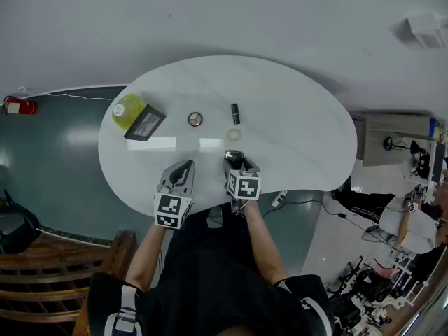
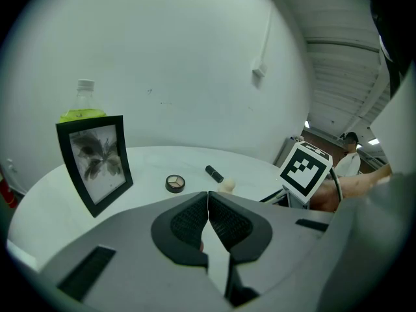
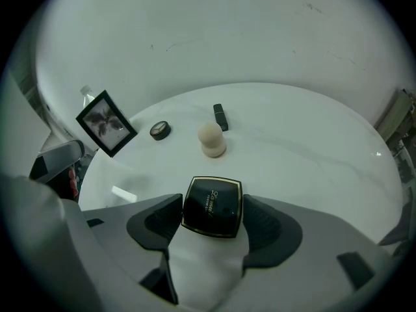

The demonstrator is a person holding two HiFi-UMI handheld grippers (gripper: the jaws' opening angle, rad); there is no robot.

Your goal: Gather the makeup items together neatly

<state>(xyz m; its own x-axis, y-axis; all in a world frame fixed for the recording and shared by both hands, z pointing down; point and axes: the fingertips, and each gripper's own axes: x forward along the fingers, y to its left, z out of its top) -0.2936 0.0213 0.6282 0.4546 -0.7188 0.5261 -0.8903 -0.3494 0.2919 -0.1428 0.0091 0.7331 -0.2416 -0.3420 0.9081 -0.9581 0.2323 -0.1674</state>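
Black compact (image 3: 212, 207), where's it at?

— Flat on the table (image 3: 312, 148), sitting inside the right gripper (image 3: 213, 221), jaws wide open, not squeezing it. Left gripper (image 2: 208, 223) is pinched together, empty. Just past the compact: beige sponge (image 3: 211, 139), then a lipstick (image 3: 220, 116). The eyeshadow pot (image 3: 159, 130) is beyond-left, the photo frame (image 3: 106, 123) farther left, and a green bottle (image 2: 82, 106) behind that.

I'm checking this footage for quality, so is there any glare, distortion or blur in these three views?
Head view: two bright glare patches on the table, room edges bowed by the lens. Left gripper view: heavy fisheye, black corners, picture frame sharp. Right gripper view: round vignette, black compact crisp, no motion blur.
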